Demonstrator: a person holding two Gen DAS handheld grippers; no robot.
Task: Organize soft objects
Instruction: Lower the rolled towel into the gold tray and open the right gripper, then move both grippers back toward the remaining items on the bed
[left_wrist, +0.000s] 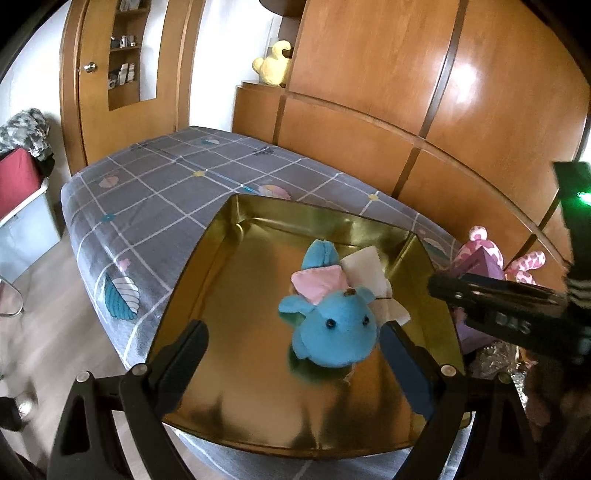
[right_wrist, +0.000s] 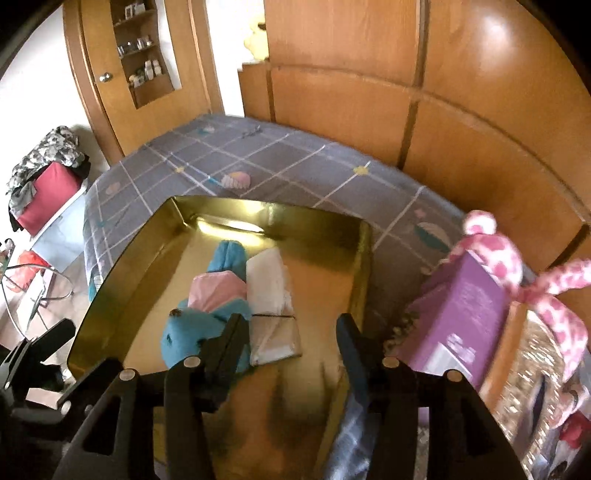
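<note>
1 blue plush (left_wrist: 332, 325) (gold tray (left_wrist: 207, 266)).

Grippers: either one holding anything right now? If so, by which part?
Nothing held. Left gripper is open around the blue plush without touching; right gripper is open and empty.

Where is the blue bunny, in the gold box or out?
In. The blue bunny lies on the floor of the gold box, its walls all around it, with a white packet beside it.
</note>
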